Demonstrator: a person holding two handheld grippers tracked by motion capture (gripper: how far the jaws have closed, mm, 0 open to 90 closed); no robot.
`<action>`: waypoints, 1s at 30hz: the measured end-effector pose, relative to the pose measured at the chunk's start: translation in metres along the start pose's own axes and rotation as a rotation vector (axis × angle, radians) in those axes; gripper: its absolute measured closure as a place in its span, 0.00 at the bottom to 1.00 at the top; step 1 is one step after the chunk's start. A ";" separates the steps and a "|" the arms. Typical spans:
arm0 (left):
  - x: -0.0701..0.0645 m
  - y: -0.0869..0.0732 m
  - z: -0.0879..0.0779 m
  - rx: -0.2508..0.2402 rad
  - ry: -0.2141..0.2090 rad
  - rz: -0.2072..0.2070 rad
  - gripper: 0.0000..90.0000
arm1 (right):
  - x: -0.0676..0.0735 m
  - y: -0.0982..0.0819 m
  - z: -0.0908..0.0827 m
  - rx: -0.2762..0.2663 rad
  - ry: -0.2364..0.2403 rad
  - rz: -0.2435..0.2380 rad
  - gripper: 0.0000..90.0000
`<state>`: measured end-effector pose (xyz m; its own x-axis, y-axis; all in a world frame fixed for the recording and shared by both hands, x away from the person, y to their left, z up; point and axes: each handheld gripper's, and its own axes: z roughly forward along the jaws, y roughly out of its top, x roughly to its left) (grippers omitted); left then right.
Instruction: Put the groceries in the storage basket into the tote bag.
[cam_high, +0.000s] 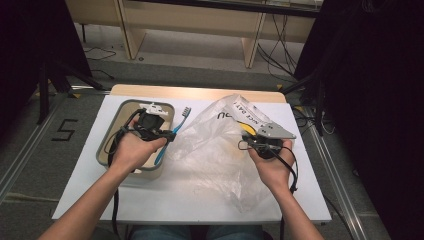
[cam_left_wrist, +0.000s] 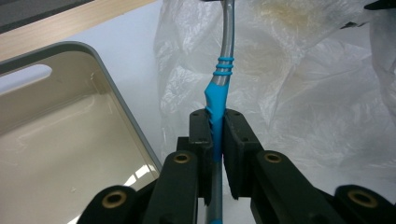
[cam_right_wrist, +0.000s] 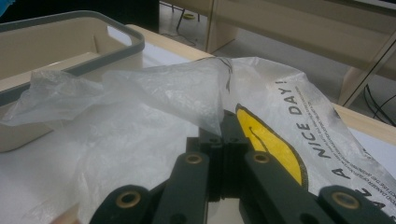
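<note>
A slim blue-and-grey toothbrush (cam_left_wrist: 218, 100), long axis running straight ahead, is clamped by the left gripper (cam_left_wrist: 215, 123), while crinkled translucent bag (cam_right_wrist: 154, 88) film is pinched by the right gripper (cam_right_wrist: 223, 140).

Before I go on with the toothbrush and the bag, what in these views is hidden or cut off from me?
- Toothbrush head: cut off by the top edge in the left gripper view; small in the high view.
- Tray floor: mostly hidden by the left gripper and hand in the high view.
- Plastic bag opening: not clear in the right gripper view; the film is folded over the right gripper.
- Bag contents: hidden by crumpled film, high view.
</note>
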<state>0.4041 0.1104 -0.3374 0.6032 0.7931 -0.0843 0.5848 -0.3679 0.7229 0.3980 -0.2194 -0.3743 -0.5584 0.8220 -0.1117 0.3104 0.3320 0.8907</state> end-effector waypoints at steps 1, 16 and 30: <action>-0.001 0.000 0.000 -0.002 -0.001 0.002 0.91 | 0.000 0.000 0.000 0.000 -0.001 0.000 1.00; -0.013 -0.002 0.001 -0.005 -0.020 0.029 0.91 | 0.000 0.000 0.000 0.001 0.001 -0.001 1.00; -0.023 -0.006 0.005 0.004 -0.043 0.052 0.91 | 0.000 0.000 0.001 0.000 0.002 0.000 1.00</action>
<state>0.3897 0.0919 -0.3430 0.6559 0.7510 -0.0761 0.5539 -0.4104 0.7244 0.3986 -0.2190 -0.3748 -0.5602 0.8210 -0.1104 0.3107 0.3318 0.8907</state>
